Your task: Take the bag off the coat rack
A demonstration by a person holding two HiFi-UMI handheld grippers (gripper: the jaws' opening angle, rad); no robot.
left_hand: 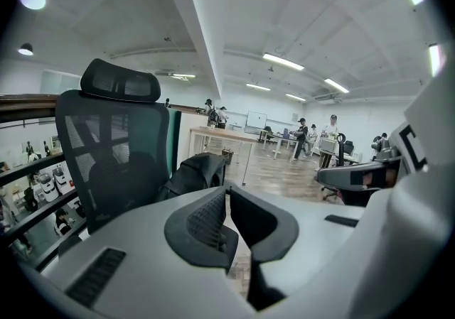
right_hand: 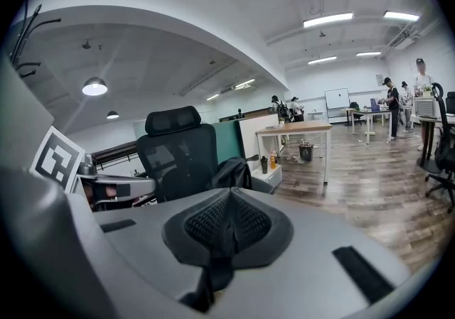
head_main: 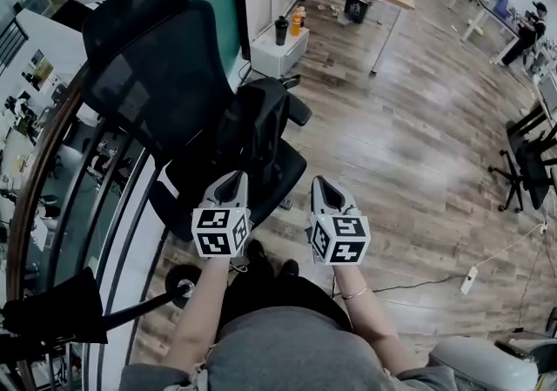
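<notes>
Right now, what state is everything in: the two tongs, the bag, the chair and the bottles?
Left tongs: shut, empty.
Right tongs: shut, empty.
Office chair: upright, bag on its seat.
Black bag: slumped on the chair seat, not held.
Black bottle: upright on the low white cabinet.
Orange bottle: upright beside it.

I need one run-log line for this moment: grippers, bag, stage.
left gripper: shut, empty | right gripper: shut, empty | black fabric bag: on seat of black mesh office chair, untouched | stage: no grasp yet
</notes>
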